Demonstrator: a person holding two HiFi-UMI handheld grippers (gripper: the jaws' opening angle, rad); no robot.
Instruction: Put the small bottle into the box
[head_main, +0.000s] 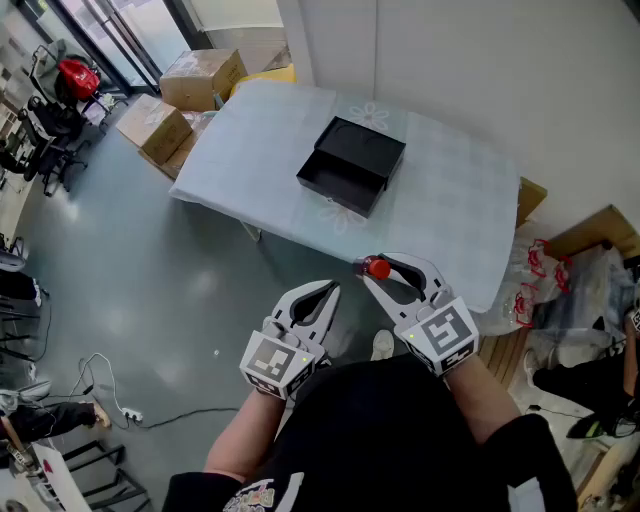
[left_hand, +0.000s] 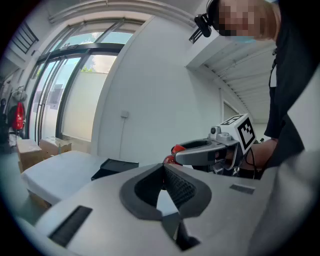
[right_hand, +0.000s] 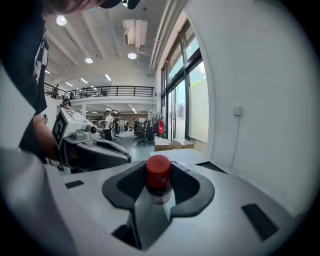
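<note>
The small bottle (head_main: 377, 267), with a red cap and a pale label, sits between the jaws of my right gripper (head_main: 387, 270), which is shut on it. In the right gripper view the bottle (right_hand: 158, 179) stands upright in the jaws, cap uppermost. I hold it in the air in front of the table, short of its near edge. The black box (head_main: 350, 164) lies open in the middle of the table (head_main: 240, 150), its lid raised behind it. My left gripper (head_main: 315, 299) hangs beside the right one, shut, with nothing in it.
A pale cloth covers the table. Cardboard boxes (head_main: 198, 76) stand on the floor beyond its far left corner. Bags with red handles (head_main: 541, 262) and more cardboard lie to the right. A white wall runs behind. Cables (head_main: 100, 390) trail on the grey floor at left.
</note>
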